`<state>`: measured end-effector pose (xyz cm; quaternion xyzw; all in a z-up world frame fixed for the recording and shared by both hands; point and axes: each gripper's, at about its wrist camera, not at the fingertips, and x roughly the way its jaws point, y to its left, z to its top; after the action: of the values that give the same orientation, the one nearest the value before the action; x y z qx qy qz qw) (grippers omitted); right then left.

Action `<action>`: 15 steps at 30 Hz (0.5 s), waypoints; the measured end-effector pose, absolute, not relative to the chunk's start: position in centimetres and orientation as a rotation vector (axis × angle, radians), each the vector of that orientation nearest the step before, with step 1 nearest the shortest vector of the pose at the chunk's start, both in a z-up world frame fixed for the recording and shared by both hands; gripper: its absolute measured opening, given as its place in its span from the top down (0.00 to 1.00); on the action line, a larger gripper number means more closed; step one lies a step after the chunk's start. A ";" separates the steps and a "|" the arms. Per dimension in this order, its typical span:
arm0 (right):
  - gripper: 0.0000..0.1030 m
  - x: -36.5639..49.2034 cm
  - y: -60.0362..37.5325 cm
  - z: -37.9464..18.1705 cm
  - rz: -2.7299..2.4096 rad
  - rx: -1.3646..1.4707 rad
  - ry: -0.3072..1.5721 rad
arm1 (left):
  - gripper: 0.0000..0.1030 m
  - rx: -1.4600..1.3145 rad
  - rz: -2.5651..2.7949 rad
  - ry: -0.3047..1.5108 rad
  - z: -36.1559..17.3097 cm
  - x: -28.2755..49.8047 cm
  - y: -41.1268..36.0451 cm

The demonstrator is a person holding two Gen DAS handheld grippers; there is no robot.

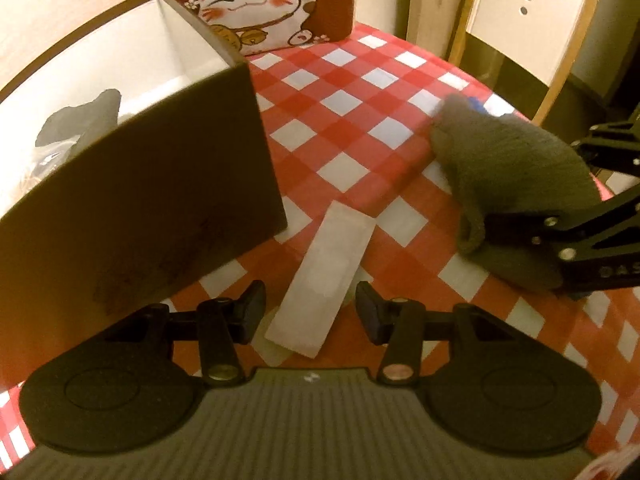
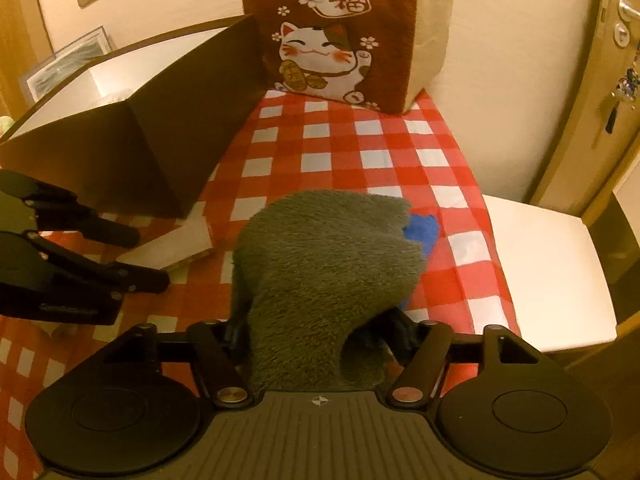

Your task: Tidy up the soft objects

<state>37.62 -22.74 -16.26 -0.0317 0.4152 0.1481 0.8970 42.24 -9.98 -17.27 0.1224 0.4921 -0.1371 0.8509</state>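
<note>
The right gripper is closed on a grey fluffy cloth; the cloth hangs forward from between its fingers and covers them almost fully, and its far part lies over the red and white checked tablecloth. From the left wrist view the same cloth is at the right side of the table, with one black finger of the right gripper pressed on its near edge. A small blue piece shows from under the cloth on its right side; I cannot tell what it is.

The left gripper is open at a middle width and holds nothing; a flat white paper strip lies on the tablecloth between and in front of its fingertips, not gripped.

A dark box with white inside walls stands at the left of the table, just beside the strip; inside it, at the left, lies a dark soft thing, partly hidden. Behind the box a brown bag with a lucky cat picture stands upright at the far end of the table. A white chair seat is beside the table at the right.
</note>
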 end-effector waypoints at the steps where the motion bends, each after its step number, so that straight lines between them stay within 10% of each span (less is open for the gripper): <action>1: 0.32 37.6 -22.8 -16.3 0.306 -0.064 0.857 | 0.55 0.250 -0.289 1.033 -17.3 42.3 -10.0; 15: 0.24 38.6 -22.5 -15.5 0.322 -0.065 0.804 | 0.71 0.082 -0.172 1.125 -17.1 42.8 -10.3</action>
<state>38.58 -22.54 -15.46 -0.0313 0.3895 0.1561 0.9072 42.79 -10.34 -17.11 0.0390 0.5324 -0.0816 0.8417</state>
